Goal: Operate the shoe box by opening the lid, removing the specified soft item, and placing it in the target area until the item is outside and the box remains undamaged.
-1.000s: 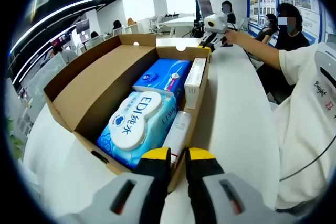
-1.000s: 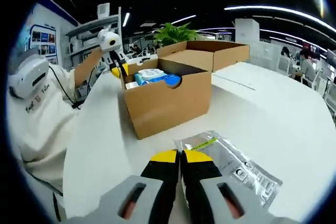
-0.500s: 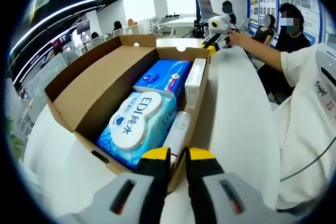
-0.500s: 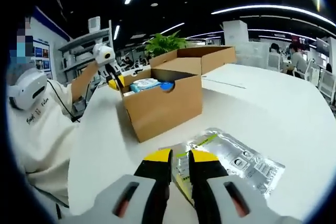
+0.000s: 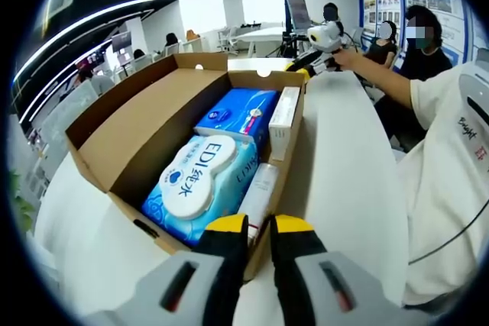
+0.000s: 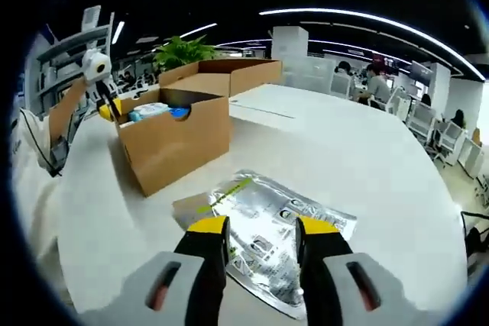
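Right gripper [image 6: 261, 228] jaws spread over foil pouch [image 6: 276, 238] on counter [image 6: 367, 166]; left gripper [image 5: 260, 227], jaws near-closed, empty, should steady box [image 5: 149, 131] edge gently.

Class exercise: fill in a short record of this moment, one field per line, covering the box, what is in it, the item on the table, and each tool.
box: cardboard shoe box, lid open and folded back, standing on the white table
contents: blue wipes pack, blue packet, white carton, white tube
item outside: clear plastic pouch lying flat on the table, apart from the box
left tool: jaws shut, tips at the box's near wall
right tool: jaws open, over the pouch, not gripping
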### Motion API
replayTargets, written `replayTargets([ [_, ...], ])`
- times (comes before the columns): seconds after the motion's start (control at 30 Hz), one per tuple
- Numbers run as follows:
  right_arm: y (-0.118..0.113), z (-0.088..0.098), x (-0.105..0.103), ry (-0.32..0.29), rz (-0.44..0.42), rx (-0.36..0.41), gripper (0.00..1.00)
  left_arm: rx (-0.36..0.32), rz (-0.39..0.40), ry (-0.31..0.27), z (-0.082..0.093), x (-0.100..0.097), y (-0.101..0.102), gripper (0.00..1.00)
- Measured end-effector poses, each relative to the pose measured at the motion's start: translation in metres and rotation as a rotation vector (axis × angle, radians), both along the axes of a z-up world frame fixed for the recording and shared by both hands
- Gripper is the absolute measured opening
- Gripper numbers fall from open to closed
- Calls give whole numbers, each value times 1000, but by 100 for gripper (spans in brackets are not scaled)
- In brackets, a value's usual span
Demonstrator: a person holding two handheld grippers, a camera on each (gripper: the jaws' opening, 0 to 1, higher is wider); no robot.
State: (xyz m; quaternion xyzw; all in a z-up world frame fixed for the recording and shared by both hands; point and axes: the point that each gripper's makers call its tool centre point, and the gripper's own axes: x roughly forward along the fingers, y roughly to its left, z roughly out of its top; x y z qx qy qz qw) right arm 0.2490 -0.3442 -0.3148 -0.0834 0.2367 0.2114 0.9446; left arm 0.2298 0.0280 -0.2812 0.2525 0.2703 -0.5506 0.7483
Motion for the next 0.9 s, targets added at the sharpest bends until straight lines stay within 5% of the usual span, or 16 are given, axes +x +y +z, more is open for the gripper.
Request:
replayTargets([
  [0.2,5,2,0,-2,-80,26,56,-2,0,-6,0,0,0,12],
  [0.47,-7,-4,-3,21,-203,33,63,-7,1,-7,0,0,0,12],
  [0.9,-8,-23,-3,50,-254,-23,62,-8,2,-1,0,0,0,12],
])
